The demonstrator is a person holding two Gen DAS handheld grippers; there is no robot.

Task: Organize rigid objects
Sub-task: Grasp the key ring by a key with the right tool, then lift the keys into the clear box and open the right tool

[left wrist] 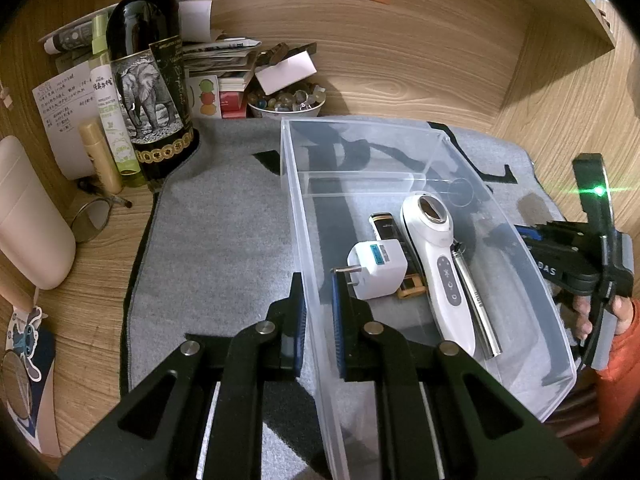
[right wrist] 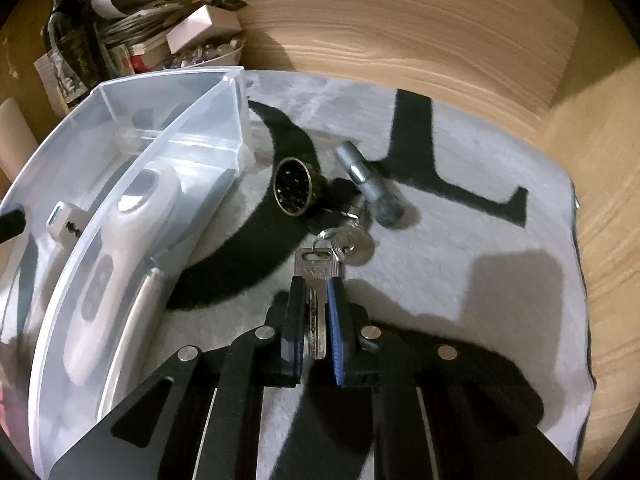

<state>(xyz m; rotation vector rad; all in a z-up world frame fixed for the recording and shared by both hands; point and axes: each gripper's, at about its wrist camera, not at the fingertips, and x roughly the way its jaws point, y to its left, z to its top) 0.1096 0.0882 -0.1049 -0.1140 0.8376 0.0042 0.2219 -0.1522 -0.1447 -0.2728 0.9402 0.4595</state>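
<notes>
Currently, keys [right wrist: 318, 280] are being clamped by the right gripper [right wrist: 314, 312] just beside the clear bin [left wrist: 296, 184]; its wall is being pinched by the left gripper [left wrist: 318, 320]. Charger plug [left wrist: 376, 266] and massager [left wrist: 438, 264] are being held inside; a metal cylinder [right wrist: 370, 188] outside is judged pending.

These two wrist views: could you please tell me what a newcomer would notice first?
The clear plastic bin on the grey mat draws the eye, holding a white handheld device, a white plug adapter and a silver pen-like tube. The left gripper clamps the bin's near wall. Outside the bin, the right gripper pinches a key over the mat.
</notes>
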